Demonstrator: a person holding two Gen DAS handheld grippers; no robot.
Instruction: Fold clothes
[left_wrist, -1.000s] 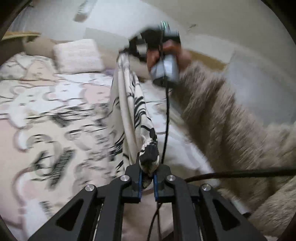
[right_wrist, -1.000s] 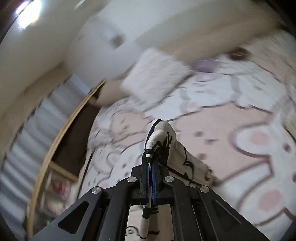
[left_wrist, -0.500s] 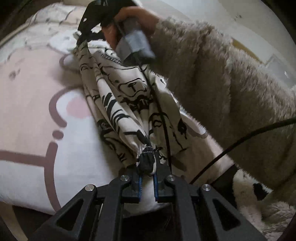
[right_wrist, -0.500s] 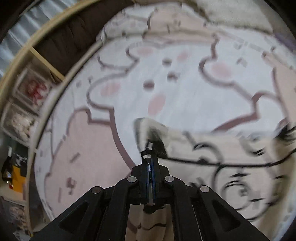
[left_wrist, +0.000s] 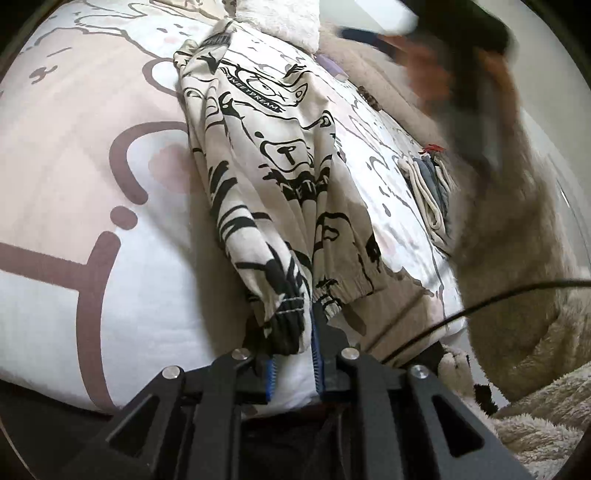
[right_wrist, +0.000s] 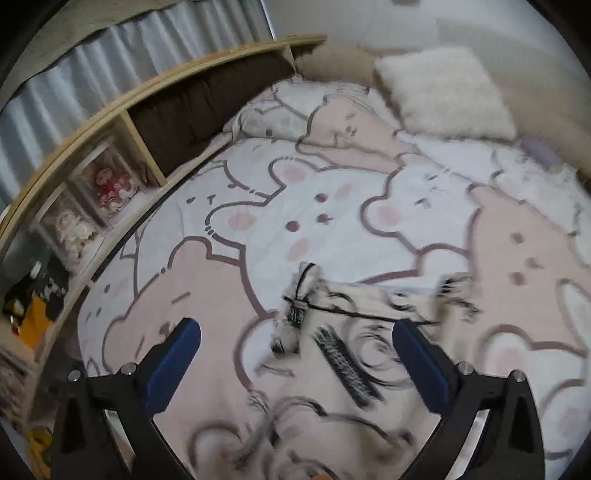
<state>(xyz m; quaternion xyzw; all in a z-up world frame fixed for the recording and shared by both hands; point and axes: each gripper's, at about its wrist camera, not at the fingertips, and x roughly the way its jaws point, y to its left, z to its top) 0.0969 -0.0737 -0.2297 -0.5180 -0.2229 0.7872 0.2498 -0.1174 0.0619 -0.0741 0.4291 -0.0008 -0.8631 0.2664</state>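
Apparently "SWEETDREAM" arcs across the printed trousers (left_wrist: 280, 155); other lettering unreadable.

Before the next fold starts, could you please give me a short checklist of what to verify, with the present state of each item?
1. Right gripper clear of the pants: ok, jaws wide and opening, nothing between the pads.
2. Left gripper letting go of the cuff: not ok, jaws only starting to open, cuff between them.
3. Pants lying on the bed: ok.
4. Pants flat: not ok, bunched along their length.
5. Far end of the pants laid straight: cannot tell, blurred.
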